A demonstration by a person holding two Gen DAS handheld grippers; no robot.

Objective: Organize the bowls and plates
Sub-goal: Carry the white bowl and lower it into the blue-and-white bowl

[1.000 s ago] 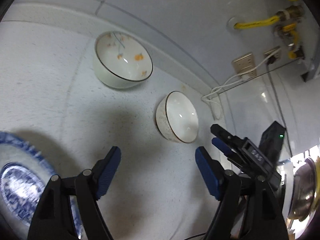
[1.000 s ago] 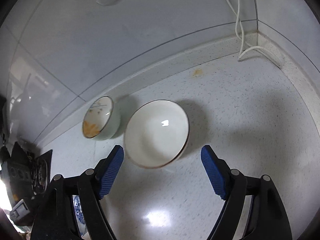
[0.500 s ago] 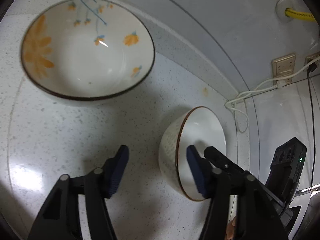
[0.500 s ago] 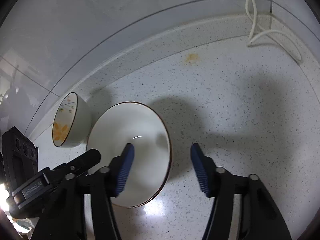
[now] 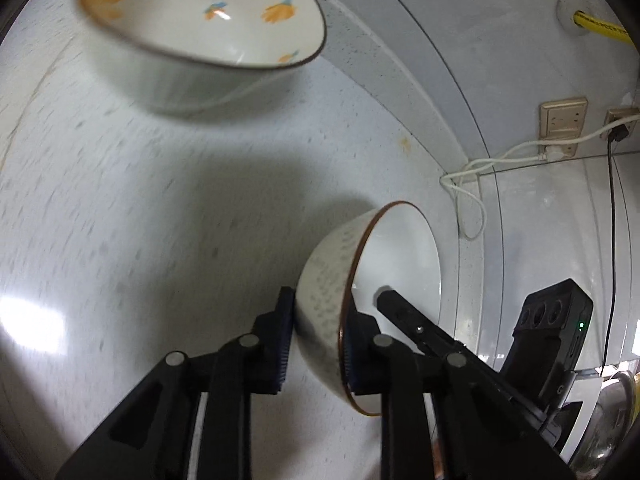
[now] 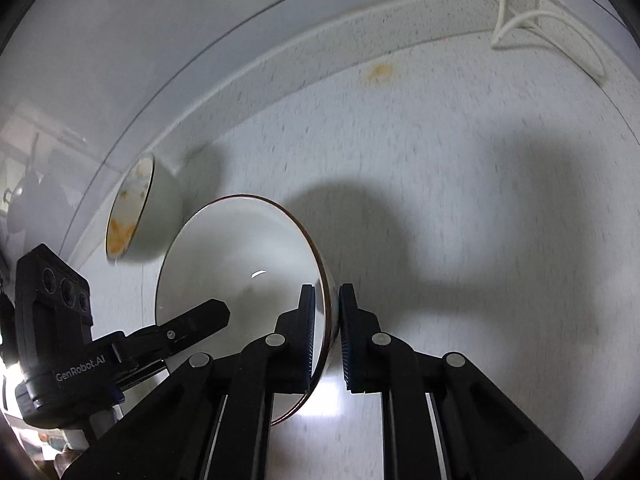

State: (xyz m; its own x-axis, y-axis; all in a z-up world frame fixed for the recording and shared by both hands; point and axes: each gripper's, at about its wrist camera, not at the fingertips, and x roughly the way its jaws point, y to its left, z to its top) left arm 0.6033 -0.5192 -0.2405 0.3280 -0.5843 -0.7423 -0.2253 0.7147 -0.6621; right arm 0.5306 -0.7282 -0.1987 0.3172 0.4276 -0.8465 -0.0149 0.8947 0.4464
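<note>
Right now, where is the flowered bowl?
The flowered bowl sits on the counter near the backsplash, top left in the left wrist view, beyond the plain bowl.

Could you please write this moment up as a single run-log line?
left gripper: shut on plain bowl rim | right gripper: shut on opposite rim | flowered bowl: untouched on counter

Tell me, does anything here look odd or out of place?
Only that both grippers pinch the same plain bowl: the left gripper and the right gripper each clamp its rim on opposite sides. Nothing looks spilled or broken.
</note>
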